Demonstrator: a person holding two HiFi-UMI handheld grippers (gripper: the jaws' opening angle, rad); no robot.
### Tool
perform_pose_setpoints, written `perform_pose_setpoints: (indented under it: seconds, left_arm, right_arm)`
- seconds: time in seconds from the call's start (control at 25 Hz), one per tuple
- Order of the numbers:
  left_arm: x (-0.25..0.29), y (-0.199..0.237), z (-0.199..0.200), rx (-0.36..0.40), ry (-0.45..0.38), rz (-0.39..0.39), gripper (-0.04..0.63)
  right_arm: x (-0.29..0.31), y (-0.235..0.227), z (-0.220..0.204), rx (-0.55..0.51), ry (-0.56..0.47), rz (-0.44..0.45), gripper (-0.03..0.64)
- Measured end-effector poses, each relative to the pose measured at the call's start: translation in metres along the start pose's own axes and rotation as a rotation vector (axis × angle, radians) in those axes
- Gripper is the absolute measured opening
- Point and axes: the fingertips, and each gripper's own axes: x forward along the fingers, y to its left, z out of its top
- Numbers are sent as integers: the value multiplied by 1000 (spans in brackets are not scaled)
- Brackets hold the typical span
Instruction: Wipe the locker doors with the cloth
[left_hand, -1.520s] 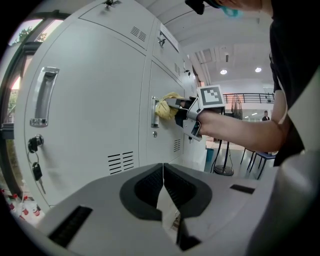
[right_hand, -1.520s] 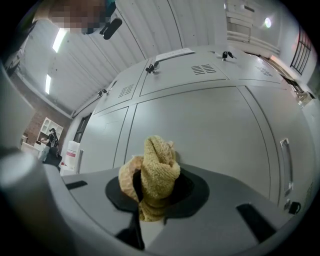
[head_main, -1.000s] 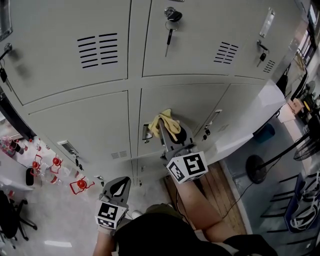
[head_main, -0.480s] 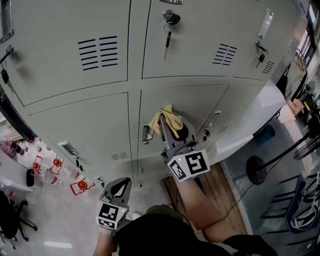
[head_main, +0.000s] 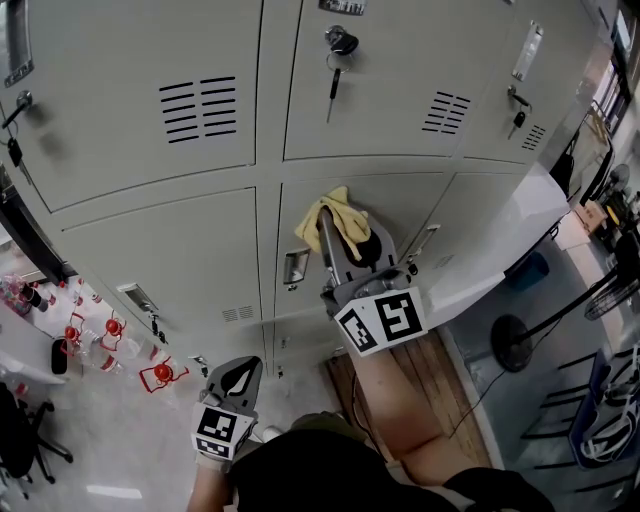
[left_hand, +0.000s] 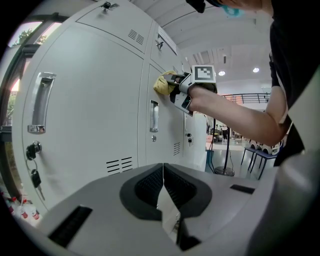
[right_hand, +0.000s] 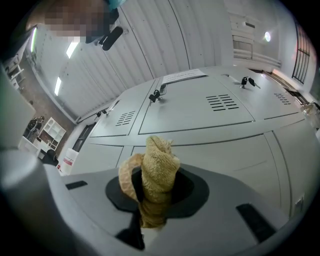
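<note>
Cloth (head_main: 335, 222), yellow and fuzzy, scrunched into a fat lump with one loop poking out at the side. Was squeezed tight between both jaws of right gripper (head_main: 347, 248), sticking out past the tips. Was pushed up against a grey locker door (head_main: 400, 205), near the top of it, just beside and above that door's shiny handle (head_main: 295, 267).

Right gripper again: wore a white cube (head_main: 380, 318) with black squares on it, close to the person's bare arm.

Left gripper (head_main: 233, 378): hung low by the person's body, well apart from the lockers. Had its jaws closed together with nothing between them.

Lockers: stood in rows, all grey, with the doors in front shut. Kept their insides hidden. Had dark vent slots (head_main: 197, 100) on the upper doors. Had a key (head_main: 334, 78) hanging from the lock of the door above the cloth. Had more keys (head_main: 520, 108) on a door farther right.

Floor (head_main: 110, 430): pale and shiny. Held some small red-topped things (head_main: 112, 324) near the left lockers and a wooden board (head_main: 435, 365) under the right arm.
</note>
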Motion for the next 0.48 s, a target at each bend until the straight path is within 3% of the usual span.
perform_pose_setpoints:
  seconds: [0.48]
  left_arm:
    - [-2, -4, -2, -8, -1, 3, 11]
  right_arm:
    - [19, 14, 33, 3, -50, 44, 91]
